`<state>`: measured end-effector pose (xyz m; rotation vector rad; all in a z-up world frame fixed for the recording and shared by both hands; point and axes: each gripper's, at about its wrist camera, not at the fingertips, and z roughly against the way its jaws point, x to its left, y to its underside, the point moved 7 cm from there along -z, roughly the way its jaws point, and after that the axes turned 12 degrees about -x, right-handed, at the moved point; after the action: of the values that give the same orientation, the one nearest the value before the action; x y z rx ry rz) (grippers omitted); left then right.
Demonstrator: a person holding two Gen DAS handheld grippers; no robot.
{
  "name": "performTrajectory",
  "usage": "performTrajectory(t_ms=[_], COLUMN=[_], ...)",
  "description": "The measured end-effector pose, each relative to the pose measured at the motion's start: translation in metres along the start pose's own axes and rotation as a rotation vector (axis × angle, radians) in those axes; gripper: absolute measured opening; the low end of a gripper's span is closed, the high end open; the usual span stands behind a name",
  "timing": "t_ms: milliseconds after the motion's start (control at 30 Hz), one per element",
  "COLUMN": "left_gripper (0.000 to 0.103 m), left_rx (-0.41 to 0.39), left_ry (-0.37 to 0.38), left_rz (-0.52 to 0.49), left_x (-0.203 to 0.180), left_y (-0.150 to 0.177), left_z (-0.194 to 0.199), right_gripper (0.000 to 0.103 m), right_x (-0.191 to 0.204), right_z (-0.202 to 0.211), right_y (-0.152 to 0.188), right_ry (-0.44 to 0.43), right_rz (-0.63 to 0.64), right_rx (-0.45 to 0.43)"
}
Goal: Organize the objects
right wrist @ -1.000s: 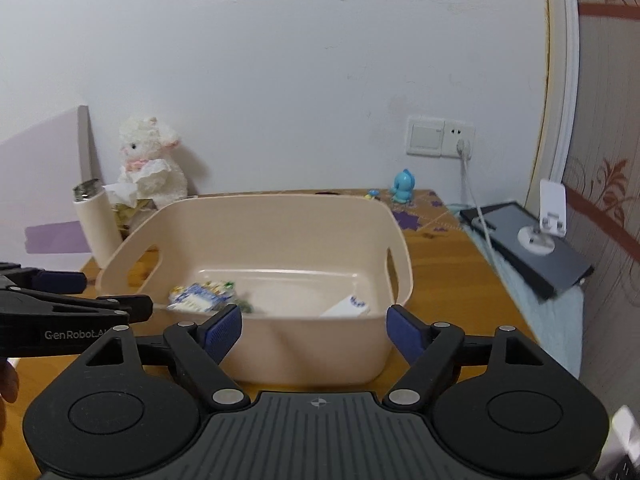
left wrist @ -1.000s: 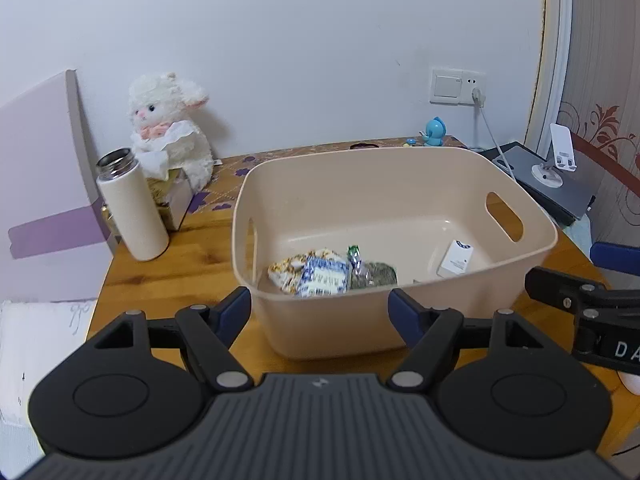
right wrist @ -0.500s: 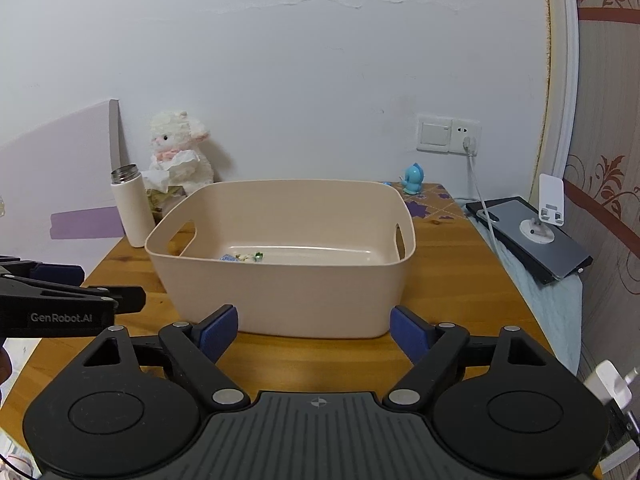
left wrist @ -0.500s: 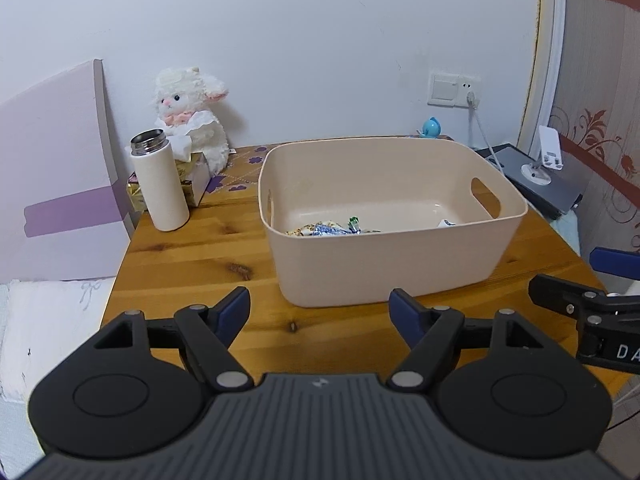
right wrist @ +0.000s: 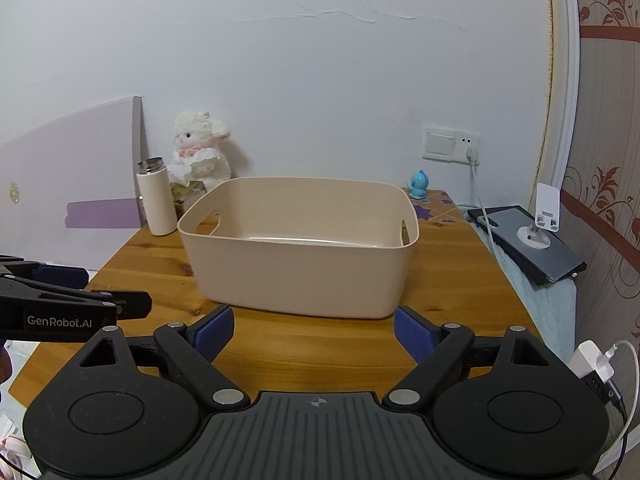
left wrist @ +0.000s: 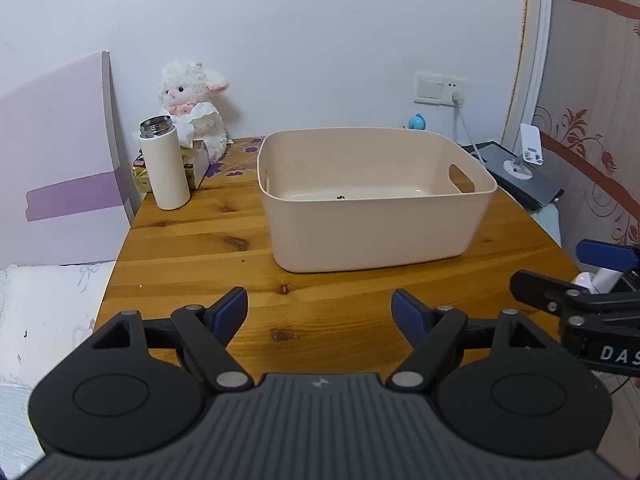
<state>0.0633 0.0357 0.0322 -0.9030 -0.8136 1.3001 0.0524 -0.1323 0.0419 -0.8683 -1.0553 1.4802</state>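
A beige plastic bin (left wrist: 376, 232) with cut-out handles stands on the wooden table (left wrist: 200, 256); it also shows in the right wrist view (right wrist: 300, 276). Its contents are almost hidden by the near wall; only a small dark speck (left wrist: 341, 197) shows inside. My left gripper (left wrist: 319, 312) is open and empty, held back over the table's near edge. My right gripper (right wrist: 314, 332) is open and empty, just in front of the bin. Each gripper shows at the edge of the other's view.
A white bottle (left wrist: 165, 164), a white plush lamb (left wrist: 192, 112) and a tissue box (left wrist: 196, 164) stand at the back left. A lilac board (left wrist: 60, 168) leans left. A small blue figure (right wrist: 418, 185), a tablet with a stand (right wrist: 528, 240) and a wall-socket cable (right wrist: 478, 196) are at the right.
Both grippers have pulled back from above the bin toward the table's near edge. The snack packets seen inside the bin are now hidden behind its wall.
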Motion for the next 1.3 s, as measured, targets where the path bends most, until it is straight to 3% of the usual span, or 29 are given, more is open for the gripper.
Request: performTrajectory(t_ms=[533,1300], left_gripper=[0.084,0.085], left_rx=[-0.030,-0.013], left_ry=[0.024,0.027], left_rz=[-0.041,-0.043], left_x=[-0.011,-0.005], left_y=[0.007,0.014], left_z=[0.033,0.033], right_gripper=[0.090,0.094], right_x=[0.003,-0.005], right_z=[0.017,0.016], right_y=[0.013,0.023], right_ry=[-0.009,0.023], right_rz=[-0.024,-0.019], right_rx=[0.010,0.028])
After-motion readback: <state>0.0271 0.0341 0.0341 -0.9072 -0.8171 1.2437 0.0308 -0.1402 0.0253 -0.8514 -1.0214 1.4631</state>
